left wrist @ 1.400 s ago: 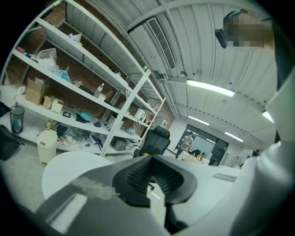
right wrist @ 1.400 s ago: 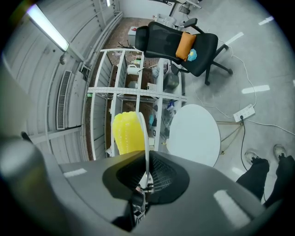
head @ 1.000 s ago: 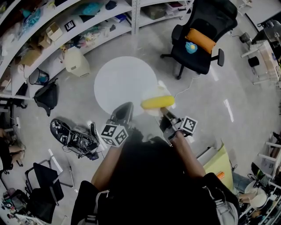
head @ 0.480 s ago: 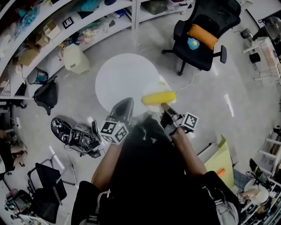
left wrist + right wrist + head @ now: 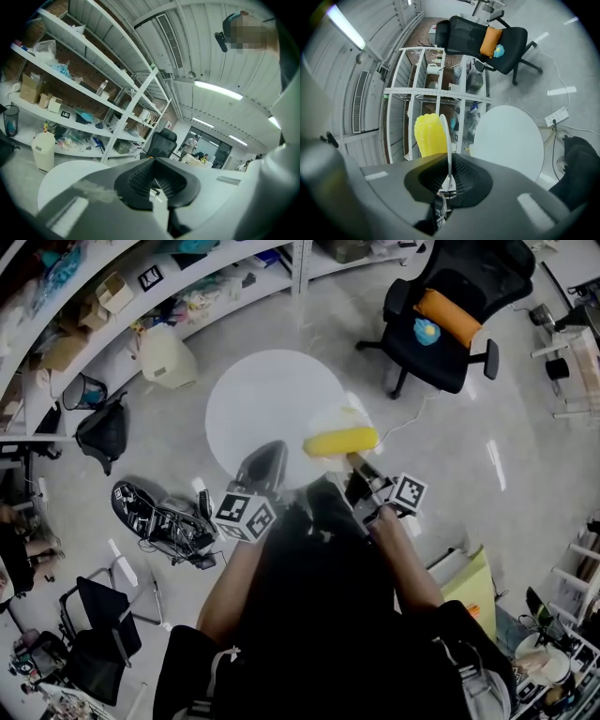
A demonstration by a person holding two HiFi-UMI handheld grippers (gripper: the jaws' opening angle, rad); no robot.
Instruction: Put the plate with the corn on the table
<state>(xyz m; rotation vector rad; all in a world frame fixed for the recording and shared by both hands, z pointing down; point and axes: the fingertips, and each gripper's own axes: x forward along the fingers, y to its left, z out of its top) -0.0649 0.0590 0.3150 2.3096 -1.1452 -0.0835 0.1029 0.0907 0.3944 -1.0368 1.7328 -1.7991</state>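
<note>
In the head view a round white table (image 5: 262,404) stands on the grey floor ahead of me. A small white plate (image 5: 330,420) carrying a yellow corn cob (image 5: 340,441) hangs at the table's right edge, partly over it. My right gripper (image 5: 360,472) is shut on the plate's near rim. The right gripper view shows the plate (image 5: 446,140) edge-on between the pads, the corn (image 5: 429,136) on its left, and the table (image 5: 508,138) beyond. My left gripper (image 5: 263,468) is over the table's near edge, its jaws together and holding nothing; its own view shows the table (image 5: 61,178) just below.
A black office chair (image 5: 441,320) with an orange cushion stands to the far right. Shelves (image 5: 141,287) run along the back left, with a white bin (image 5: 167,360) and a black bag (image 5: 98,437) below them. A tangle of gear (image 5: 159,526) lies on the floor to the left.
Both grippers have moved a little forward toward the table. The plate with the corn has gone with the right gripper and now reaches slightly further over the table's edge.
</note>
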